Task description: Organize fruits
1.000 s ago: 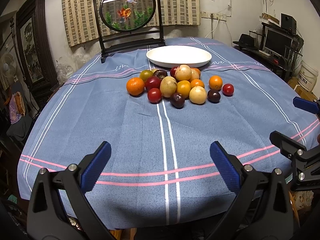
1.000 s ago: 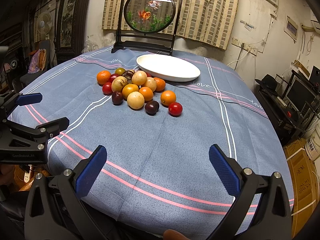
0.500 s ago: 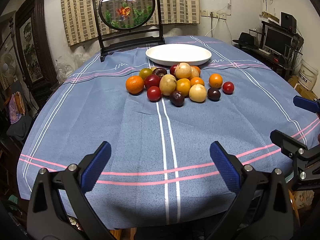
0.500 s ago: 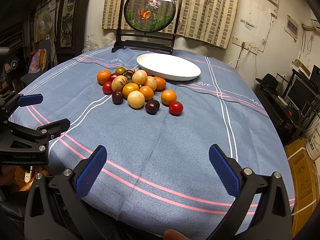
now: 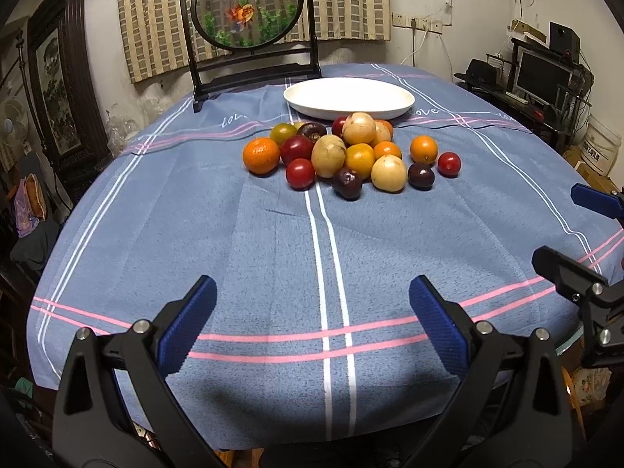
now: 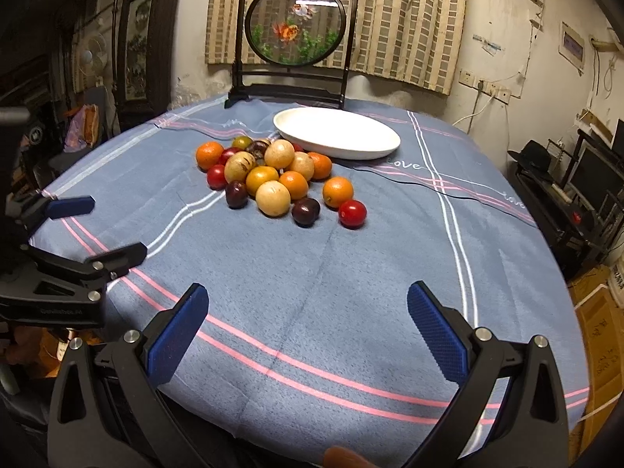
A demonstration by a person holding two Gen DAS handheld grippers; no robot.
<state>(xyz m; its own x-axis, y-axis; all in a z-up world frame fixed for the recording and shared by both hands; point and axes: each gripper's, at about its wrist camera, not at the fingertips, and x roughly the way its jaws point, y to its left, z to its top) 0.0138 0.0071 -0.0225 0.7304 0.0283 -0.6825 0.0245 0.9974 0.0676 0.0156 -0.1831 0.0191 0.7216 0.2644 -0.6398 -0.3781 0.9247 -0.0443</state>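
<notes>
Both tools wide open, nothing held. Left tool and right tool hover over the near edge of the desk, blue striped cloth on it, well short of the fruit.

Fruit pile sits mid-desk, straight ahead of both tools, just in front of the white oval plate; the back fruits look to touch or nearly touch the plate rim. Plate holds nothing. Mix of oranges, pale yellow round fruits, dark plums, red tomato-like ones, one greenish at the back.

Key relation: the pile lies dead ahead of the left tool, ahead and slightly left of the right tool. Front row is the reachable part. Red fruit stands a bit apart at the pile's right end, on the right tool's side; the big orange marks the left end, on the left tool's side. Dark plum sits front centre. Round fruit, no long axis to align with.

Judgement: task not started, reach phase. Likely next: go forward, take an outlying fruit first. Risk: nudging neighbours so they roll.

Goldfish screen stands behind the plate, out of the way.
</notes>
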